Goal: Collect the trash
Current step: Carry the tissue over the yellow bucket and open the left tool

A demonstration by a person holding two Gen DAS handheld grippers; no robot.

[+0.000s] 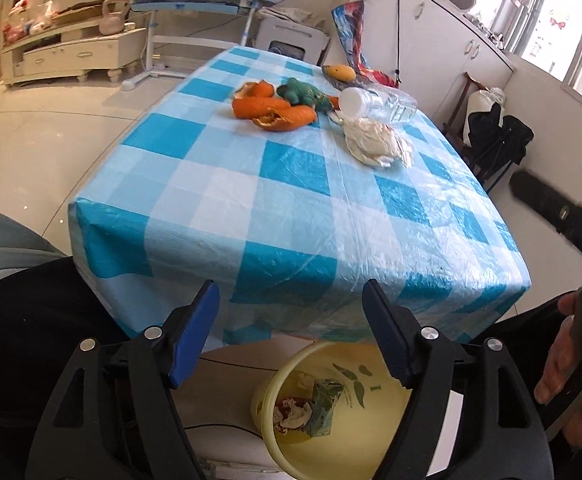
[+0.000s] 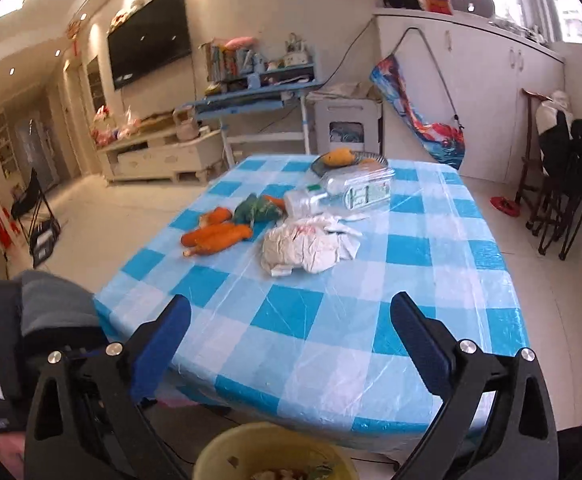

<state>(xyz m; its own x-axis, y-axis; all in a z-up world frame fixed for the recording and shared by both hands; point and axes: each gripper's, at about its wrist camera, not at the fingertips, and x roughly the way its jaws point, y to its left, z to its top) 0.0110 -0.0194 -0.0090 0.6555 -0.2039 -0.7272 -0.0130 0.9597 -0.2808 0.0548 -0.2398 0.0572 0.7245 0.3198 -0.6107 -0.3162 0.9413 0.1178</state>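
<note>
A yellow bin [image 1: 375,396] stands on the floor below the near table edge, with crumpled paper and a green wrapper inside; its rim [image 2: 251,438] shows at the bottom of the right wrist view. My left gripper [image 1: 291,312] hangs open above the bin with nothing between its fingers. My right gripper [image 2: 291,328] is wide open over the near table edge, also holding nothing. Farther back on the checked tablecloth [image 1: 291,200] lie orange peels [image 1: 275,110] [image 2: 217,234], a green wrapper [image 1: 303,92] [image 2: 257,208], a clear plastic bottle [image 1: 379,104] [image 2: 339,194] on its side and crumpled white paper [image 1: 375,144] [image 2: 307,246].
A mango [image 2: 341,157] lies on a plate at the table's far edge. A person's hand [image 1: 571,364] holds the other gripper at the right of the left wrist view. A chair with dark clothes [image 2: 567,168] stands to the right, and a blue desk [image 2: 251,100] beyond the table.
</note>
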